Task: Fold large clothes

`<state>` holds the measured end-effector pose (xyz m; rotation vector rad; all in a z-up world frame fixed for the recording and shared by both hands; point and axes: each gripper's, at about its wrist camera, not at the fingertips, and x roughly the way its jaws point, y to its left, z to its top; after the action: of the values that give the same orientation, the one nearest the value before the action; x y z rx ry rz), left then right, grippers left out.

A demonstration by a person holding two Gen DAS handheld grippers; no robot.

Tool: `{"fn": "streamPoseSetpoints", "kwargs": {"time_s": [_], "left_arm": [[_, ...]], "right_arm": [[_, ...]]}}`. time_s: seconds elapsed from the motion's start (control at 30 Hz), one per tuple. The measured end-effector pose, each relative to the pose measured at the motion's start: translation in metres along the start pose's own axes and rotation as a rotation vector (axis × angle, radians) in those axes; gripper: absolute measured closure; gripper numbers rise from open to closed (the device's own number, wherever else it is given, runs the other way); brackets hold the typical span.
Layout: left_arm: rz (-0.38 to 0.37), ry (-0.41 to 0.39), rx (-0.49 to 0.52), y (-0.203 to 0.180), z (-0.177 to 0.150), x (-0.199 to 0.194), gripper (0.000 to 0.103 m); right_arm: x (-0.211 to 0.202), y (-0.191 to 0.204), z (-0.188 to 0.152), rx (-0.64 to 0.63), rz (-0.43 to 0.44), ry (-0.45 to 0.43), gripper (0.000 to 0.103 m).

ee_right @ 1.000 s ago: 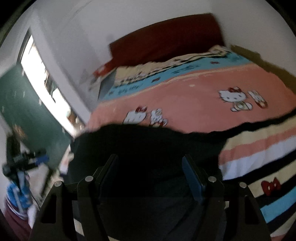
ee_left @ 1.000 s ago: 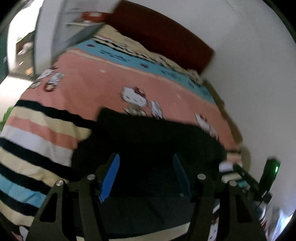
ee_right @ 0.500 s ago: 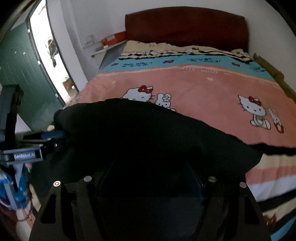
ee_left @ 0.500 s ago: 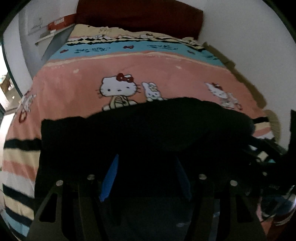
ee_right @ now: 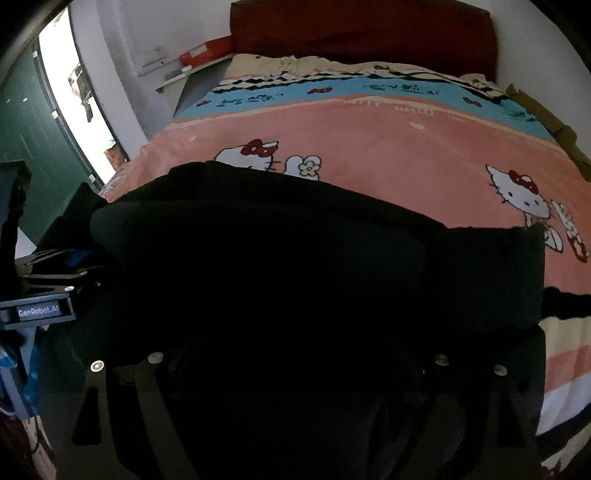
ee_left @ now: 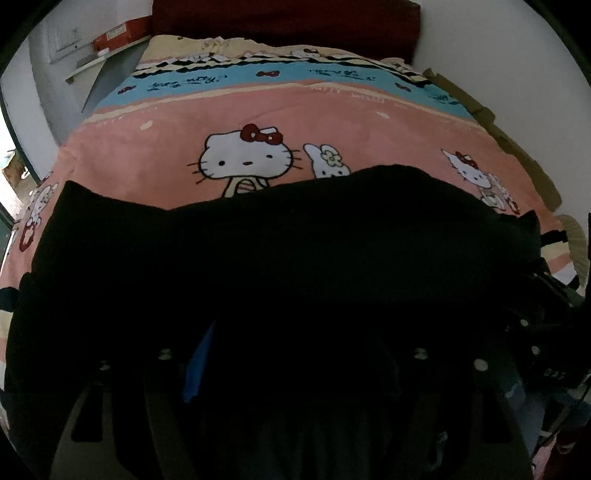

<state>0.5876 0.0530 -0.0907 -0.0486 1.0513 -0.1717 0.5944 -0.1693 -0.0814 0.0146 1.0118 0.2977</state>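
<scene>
A large black garment (ee_left: 295,240) lies folded across the near part of the bed, also filling the lower right wrist view (ee_right: 258,258). My left gripper (ee_left: 295,343) hangs low over it with its jaws opening; one blue pad (ee_left: 195,365) shows, and the cloth lies dark between the fingers. My right gripper (ee_right: 295,350) stands over the garment's other end, its jaws opening too and its fingers lost in the dark cloth. Each gripper shows at the edge of the other's view: the left gripper (ee_right: 55,273) and the right gripper (ee_left: 546,332).
The bed carries a pink cartoon-cat blanket (ee_left: 332,122) with a blue band and striped foot (ee_right: 561,369). A dark red headboard (ee_left: 284,18) stands against the white wall. A shelf with a red box (ee_left: 110,37) and a green door (ee_right: 22,147) are to the left.
Both grippers have sunk toward the bed with the black garment, which now lies spread lower across the blanket. Both sets of jaws stand wider than before.
</scene>
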Motion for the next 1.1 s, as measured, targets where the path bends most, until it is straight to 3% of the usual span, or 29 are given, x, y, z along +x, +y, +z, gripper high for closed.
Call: {"fn": "streamPoseSetpoints", "kwargs": {"time_s": [0.2, 0.3, 0.37, 0.47, 0.73, 0.9, 1.1], "left_arm": [[0.039, -0.053, 0.009, 0.005, -0.003, -0.03, 0.03], [0.135, -0.108, -0.019, 0.025, -0.007, -0.046, 0.03], [0.19, -0.072, -0.031, 0.038, -0.009, -0.037, 0.03], [0.144, -0.062, -0.071, 0.049, -0.015, -0.028, 0.029], [0.142, -0.068, -0.096, 0.049, -0.023, -0.023, 0.025], [0.176, -0.143, -0.086, 0.044, -0.038, -0.058, 0.026], [0.218, -0.226, -0.037, 0.034, -0.069, -0.09, 0.026]], "right_arm": [[-0.018, 0.002, 0.0, 0.017, 0.011, -0.007, 0.019], [-0.043, -0.003, 0.0, 0.025, -0.001, -0.064, 0.019], [-0.044, -0.012, -0.004, 0.014, -0.054, -0.058, 0.019], [-0.032, -0.032, -0.013, 0.083, -0.007, -0.029, 0.019], [-0.016, -0.038, -0.027, 0.13, 0.011, -0.026, 0.011], [-0.043, -0.029, -0.031, 0.098, -0.02, -0.059, 0.016], [-0.09, -0.023, -0.057, 0.084, 0.032, -0.149, 0.016]]}}
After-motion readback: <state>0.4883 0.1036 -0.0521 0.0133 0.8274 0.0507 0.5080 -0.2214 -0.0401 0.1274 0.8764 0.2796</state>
